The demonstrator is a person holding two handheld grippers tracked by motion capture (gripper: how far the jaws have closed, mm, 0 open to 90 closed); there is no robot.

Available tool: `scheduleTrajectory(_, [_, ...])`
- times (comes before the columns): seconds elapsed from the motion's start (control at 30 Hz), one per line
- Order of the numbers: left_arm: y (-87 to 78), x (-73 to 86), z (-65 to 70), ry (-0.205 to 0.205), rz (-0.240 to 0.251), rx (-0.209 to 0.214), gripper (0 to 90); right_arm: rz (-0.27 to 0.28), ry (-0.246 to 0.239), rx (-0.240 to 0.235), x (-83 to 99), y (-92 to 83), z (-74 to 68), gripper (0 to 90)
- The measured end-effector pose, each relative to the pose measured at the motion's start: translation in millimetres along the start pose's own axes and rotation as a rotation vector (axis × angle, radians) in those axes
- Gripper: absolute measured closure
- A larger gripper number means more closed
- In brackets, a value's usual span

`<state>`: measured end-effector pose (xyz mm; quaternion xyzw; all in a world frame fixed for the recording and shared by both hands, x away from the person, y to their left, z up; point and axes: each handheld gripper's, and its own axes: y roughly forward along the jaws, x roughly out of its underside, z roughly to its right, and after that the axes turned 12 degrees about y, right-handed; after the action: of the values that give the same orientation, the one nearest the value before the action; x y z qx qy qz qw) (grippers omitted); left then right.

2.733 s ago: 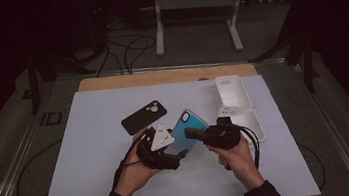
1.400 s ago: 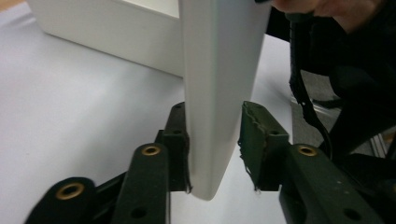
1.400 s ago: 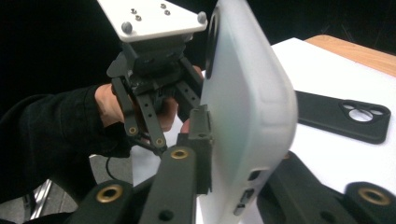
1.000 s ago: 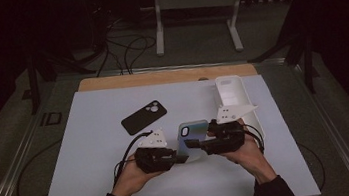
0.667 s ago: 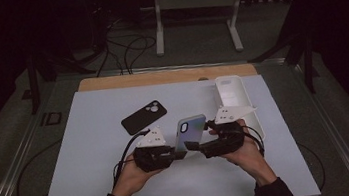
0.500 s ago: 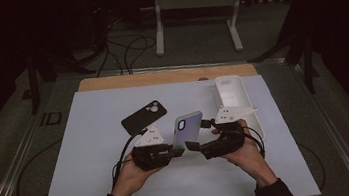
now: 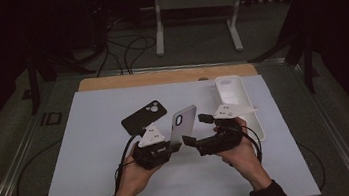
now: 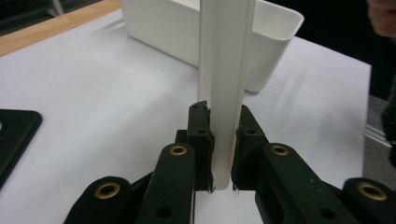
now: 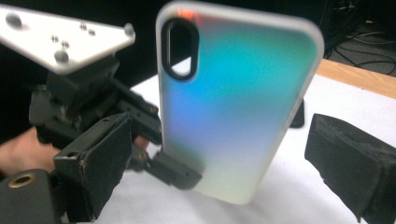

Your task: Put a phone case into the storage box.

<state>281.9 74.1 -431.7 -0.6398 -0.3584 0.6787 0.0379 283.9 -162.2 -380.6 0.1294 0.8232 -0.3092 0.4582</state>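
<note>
An iridescent phone case (image 7: 183, 123) with a pale rim stands upright above the white table top. My left gripper (image 7: 172, 147) is shut on its lower edge; in the left gripper view the jaws (image 8: 223, 140) pinch the case's thin edge (image 8: 225, 70). My right gripper (image 7: 196, 129) faces it from the right, open. Its jaws have just been opening. In the right gripper view the case (image 9: 238, 107) stands between the two pads (image 9: 100, 161) without touching them, and the left gripper (image 9: 154, 140) grips it from behind. A black phone case (image 7: 143, 117) lies flat on the table behind the left hand.
A long white bin (image 7: 236, 100) stands at the back right of the table, also seen beyond the case in the left gripper view (image 8: 187, 32). A wooden strip (image 7: 160, 76) runs along the table's far edge. Cables trail from both grippers.
The right gripper's jaws have spread off the iridescent case. The case has tipped from lying level between both grippers to standing upright in the left one. Both hands have stayed in place.
</note>
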Motion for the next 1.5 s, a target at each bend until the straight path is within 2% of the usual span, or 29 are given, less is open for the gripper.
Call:
scheduleTrajectory(0.2, [2.9,-1.2,4.1,-0.016,-0.006,-0.046,81.2,0.048,0.038,0.021,-4.1,3.2,-2.8,7.4])
scheduleTrajectory(0.33, [4.8,-1.7,6.3,-0.015,-0.012,-0.057,81.2,0.063,0.047,0.033,-4.8,6.3,-4.7,8.9])
scheduleTrajectory(0.43, [6.1,-1.1,7.5,-0.019,-0.01,-0.055,81.3,0.078,0.057,0.054,-5.4,8.0,-5.6,12.5])
scheduleTrajectory(0.53, [7.9,-0.8,10.1,-0.011,-0.012,-0.05,81.3,0.098,0.087,0.057,-6.4,9.2,-3.7,13.5])
scheduleTrajectory(0.77, [12.2,-2.2,15.7,-0.01,-0.012,-0.044,81.3,0.102,0.108,0.077,-5.8,14.3,-2.2,15.0])
scheduleTrajectory(1.0, [13.0,-1.5,16.8,-0.021,-0.004,-0.025,81.1,0.095,0.111,0.087,-5.6,16.4,-1.6,15.8])
scheduleTrajectory(1.2, [13.8,-0.3,16.6,-0.022,0.006,-0.012,80.3,0.096,0.081,0.096,-5.5,15.9,-4.0,16.6])
scheduleTrajectory(1.37, [12.2,0.7,16.5,-0.008,0.009,-0.019,68.4,0.107,0.086,0.098,-6.4,14.8,-1.8,16.7])
scheduleTrajectory(1.47, [9.5,2.8,13.4,-0.027,0.012,-0.027,57.1,0.11,0.083,0.105,-7.4,14.0,0.2,16.7])
scheduleTrajectory(1.5, [8.0,3.8,12.0,-0.03,0.013,-0.031,57.1,0.11,0.083,0.105,-7.4,14.0,0.2,16.7])
